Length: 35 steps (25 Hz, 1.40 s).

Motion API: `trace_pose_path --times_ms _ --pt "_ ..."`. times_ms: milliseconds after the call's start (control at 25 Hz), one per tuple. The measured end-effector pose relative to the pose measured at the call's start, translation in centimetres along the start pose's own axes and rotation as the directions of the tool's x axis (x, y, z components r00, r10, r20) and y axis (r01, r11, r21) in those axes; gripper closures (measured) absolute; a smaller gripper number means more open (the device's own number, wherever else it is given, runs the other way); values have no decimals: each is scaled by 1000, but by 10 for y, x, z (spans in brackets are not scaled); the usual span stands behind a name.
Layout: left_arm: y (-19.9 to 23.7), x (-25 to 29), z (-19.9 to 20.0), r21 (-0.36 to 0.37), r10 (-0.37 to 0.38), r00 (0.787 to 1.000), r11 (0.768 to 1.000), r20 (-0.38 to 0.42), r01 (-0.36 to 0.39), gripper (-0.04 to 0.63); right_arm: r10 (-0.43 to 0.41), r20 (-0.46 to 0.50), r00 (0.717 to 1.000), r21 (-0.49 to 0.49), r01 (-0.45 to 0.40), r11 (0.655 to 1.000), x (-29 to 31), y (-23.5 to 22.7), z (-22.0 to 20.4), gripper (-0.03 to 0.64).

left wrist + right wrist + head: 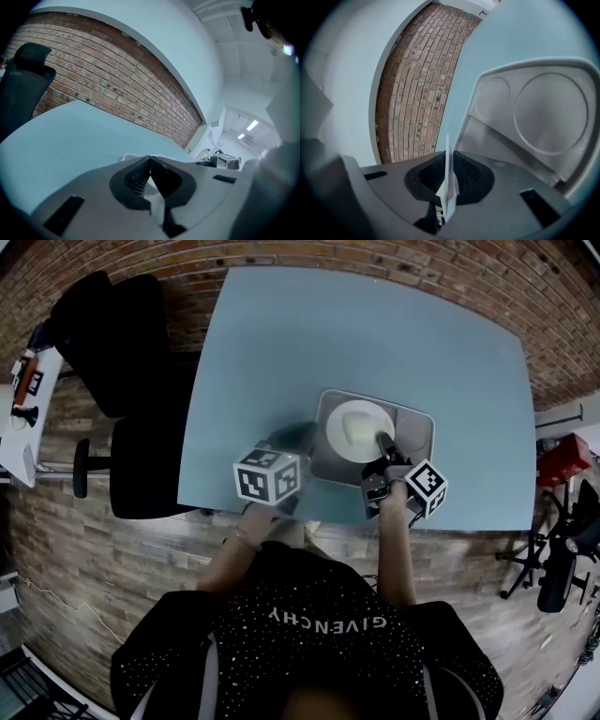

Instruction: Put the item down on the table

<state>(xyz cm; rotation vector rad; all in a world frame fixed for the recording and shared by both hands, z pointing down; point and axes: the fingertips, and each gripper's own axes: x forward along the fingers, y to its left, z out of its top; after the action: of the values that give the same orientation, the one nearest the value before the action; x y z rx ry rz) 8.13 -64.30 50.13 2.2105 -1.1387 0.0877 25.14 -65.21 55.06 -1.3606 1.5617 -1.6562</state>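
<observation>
A white round plate (356,429) lies level over the grey tray (419,424) at the near edge of the light-blue table (281,343). My right gripper (383,442) is shut on the plate's near rim. In the right gripper view the plate (447,174) shows edge-on as a thin white sliver between the jaws, with the tray (543,117) and its round hollows beyond. I cannot tell whether the plate touches the tray. My left gripper (292,451) hovers just left of the tray. Its jaws (150,174) are shut with nothing between them.
A black office chair (122,381) stands left of the table. A brick-patterned floor surrounds it. A red object (561,457) and black stands (562,559) sit to the right. The far part of the table top is bare blue surface.
</observation>
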Motion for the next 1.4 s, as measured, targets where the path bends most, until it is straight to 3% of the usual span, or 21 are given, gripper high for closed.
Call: trace_pose_path --times_ms 240,560,680,760,800,880,920,1000,1120,1200,1280,1320,1360,1400 --pt "7 17 8 -6 -27 1000 1000 1 27 586 -54 14 998 22 54 998 24 -17 -5 581" --pt "15 11 4 -38 -37 999 999 -19 37 586 -148 39 988 -57 150 987 32 -25 -13 583" --pt "18 5 1 -53 -37 999 998 -23 35 586 -240 39 970 -107 243 964 33 -34 -17 583" --pt "17 3 0 -57 -43 999 997 -22 42 586 -310 43 950 -191 313 930 35 -36 -16 571" --pt "15 2 1 -56 -48 999 997 -21 47 586 -331 56 942 -242 334 911 36 -34 -14 542" --pt "12 1 2 -50 -56 998 997 -19 55 586 -346 73 935 -340 350 873 39 -27 -10 362" --pt "11 1 2 -49 -59 998 997 -18 58 586 -352 74 933 -382 353 854 40 -23 -10 309" --pt "8 0 2 -48 -63 998 997 -17 62 586 -358 98 929 -444 362 820 36 -18 -8 269" --pt "6 -1 2 -42 -64 998 997 -18 63 586 -309 193 931 -499 365 786 18 -1 2 267" --pt "6 -2 1 -42 -60 998 997 -17 60 586 -213 193 958 -506 283 815 4 14 2 268" --pt "4 -2 -1 -47 -59 998 997 -14 58 586 -99 157 983 -439 160 884 -10 26 -4 277" --pt "3 -3 -2 -49 -61 998 997 -15 60 586 -57 157 986 -385 115 916 -17 28 -6 356" --pt "1 -3 -4 -50 -63 998 997 -17 62 586 -26 167 986 -335 82 939 -25 29 -6 510" --pt "-1 -3 -6 -49 -64 998 997 -20 63 586 -2 175 985 -301 55 952 -31 30 -7 603"
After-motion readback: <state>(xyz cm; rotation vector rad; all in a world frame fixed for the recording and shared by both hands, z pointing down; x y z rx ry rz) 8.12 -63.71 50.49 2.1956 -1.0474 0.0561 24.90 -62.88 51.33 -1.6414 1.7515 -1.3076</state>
